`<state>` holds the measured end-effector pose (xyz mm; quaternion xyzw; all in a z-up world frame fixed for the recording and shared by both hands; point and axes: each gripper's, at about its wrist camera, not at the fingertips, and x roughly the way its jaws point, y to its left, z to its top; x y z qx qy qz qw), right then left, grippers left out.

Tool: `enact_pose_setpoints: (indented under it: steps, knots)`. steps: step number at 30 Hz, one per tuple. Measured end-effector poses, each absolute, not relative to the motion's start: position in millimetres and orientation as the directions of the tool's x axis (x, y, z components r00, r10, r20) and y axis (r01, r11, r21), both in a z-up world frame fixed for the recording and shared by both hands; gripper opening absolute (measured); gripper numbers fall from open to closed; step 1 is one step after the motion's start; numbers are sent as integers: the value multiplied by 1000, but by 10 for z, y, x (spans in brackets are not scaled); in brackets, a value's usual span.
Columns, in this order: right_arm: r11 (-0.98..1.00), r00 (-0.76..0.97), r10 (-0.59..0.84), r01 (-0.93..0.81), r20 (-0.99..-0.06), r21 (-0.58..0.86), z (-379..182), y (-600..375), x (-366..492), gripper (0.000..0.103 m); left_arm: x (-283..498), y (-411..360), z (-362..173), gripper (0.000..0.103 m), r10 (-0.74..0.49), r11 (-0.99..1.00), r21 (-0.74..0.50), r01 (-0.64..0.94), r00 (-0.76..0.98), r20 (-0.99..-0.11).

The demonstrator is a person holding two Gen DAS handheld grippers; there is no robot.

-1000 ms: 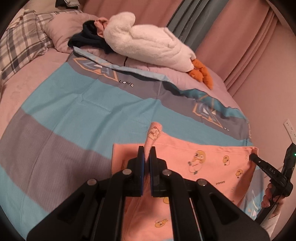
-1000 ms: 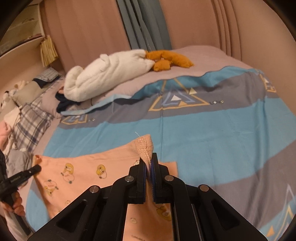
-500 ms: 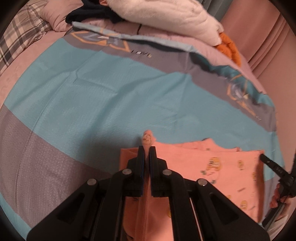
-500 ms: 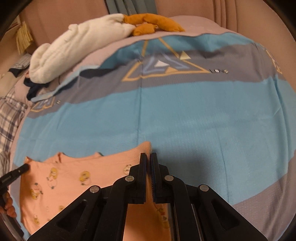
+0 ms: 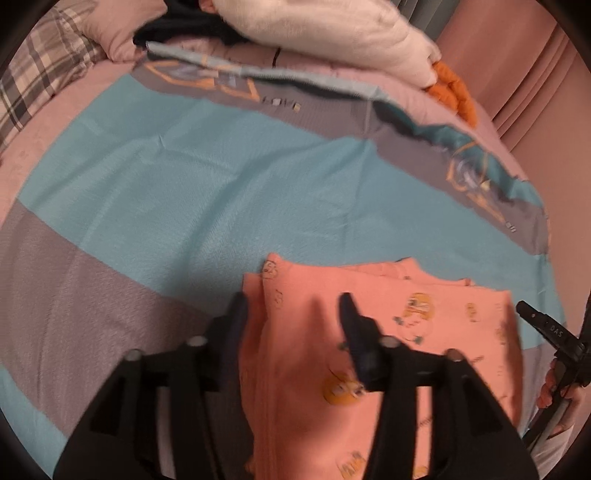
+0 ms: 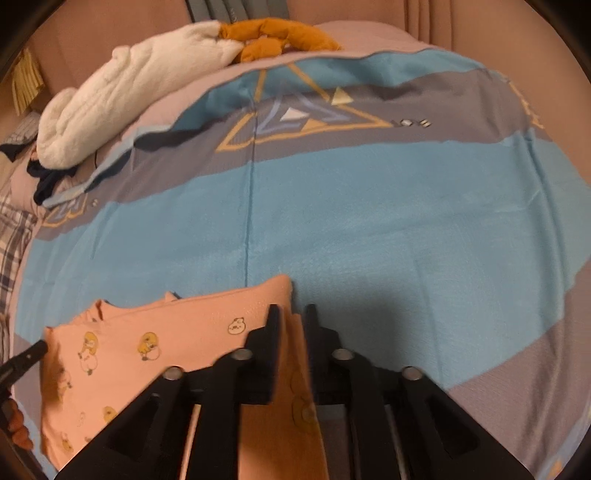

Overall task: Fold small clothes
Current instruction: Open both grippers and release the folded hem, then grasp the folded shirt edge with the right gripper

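L gripper (image 5: 291, 302) first: jaws have just been opening and now stand well apart, released, with the garment's near-left corner lying loose between them, pads off the cloth. R gripper (image 6: 291, 314): jaws have also just been opening, narrower gap, a strip of the garment's right edge between them but not pinched as far as I can tell.

Largest down: bed cover (image 5: 155, 192), blue/grey bands, fills both views. White plush (image 5: 332, 29) w/ orange plush (image 5: 450, 85) at 12–1 o'clock, far side. Peach garment (image 5: 406, 332) w/ duck prints lies flat on the cover, doubled over, layered edges showing at 12 of the L tool.

Key relation: the garment's long axis runs 9-to-3 between the two grippers; from the L tool it stretches toward 3, from the R tool (image 5: 546, 325) toward 9. Each tool sits at its own end, so neither is nearer the middle. Next fold prob. needs a re-grip at those ends.
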<state>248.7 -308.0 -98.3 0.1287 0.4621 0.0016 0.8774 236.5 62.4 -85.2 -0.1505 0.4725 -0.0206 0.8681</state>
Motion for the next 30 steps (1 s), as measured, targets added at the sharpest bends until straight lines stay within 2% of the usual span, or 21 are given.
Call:
enact_pose_setpoints:
  steps: [1, 2, 3, 6, 15, 20, 27, 30]
  knots:
    - [959, 589, 135, 123, -797, 254, -927, -3108, 2416, 55, 2310, 620, -806, 68, -184, 952, -289, -103, 564, -805]
    - [949, 611, 153, 130, -777, 289, -855, -3142, 2310, 57, 2217, 619, -746, 72, -193, 949, -300, -97, 573, -797]
    - [943, 621, 164, 128, -766, 306, -818, -3150, 2250, 57, 2138, 611, -707, 75, -207, 945, -313, -90, 577, -790]
    - [929, 649, 188, 126, -737, 348, -719, -3170, 1971, 57, 1915, 590, -676, 78, -239, 937, -341, -74, 574, -783]
    - [882, 630, 207, 211, -748, 421, -960, -3326, 1140, 57, 1248, 625, -893, 78, -263, 914, -382, -135, 519, -813]
    - [845, 616, 261, 226, -744, 484, -1199, -3341, 797, 57, 1004, 570, -1123, 76, -321, 880, -445, -165, 484, -814]
    - [786, 596, 374, 203, -711, 584, -1408, -3279, 704, 57, 953, 446, -1274, 74, -321, 884, -439, -158, 479, -817]
    - [754, 608, 411, 192, -679, 628, -1458, -3271, 752, 57, 1010, 433, -1308, 54, -315, 881, -442, -167, 491, -812]
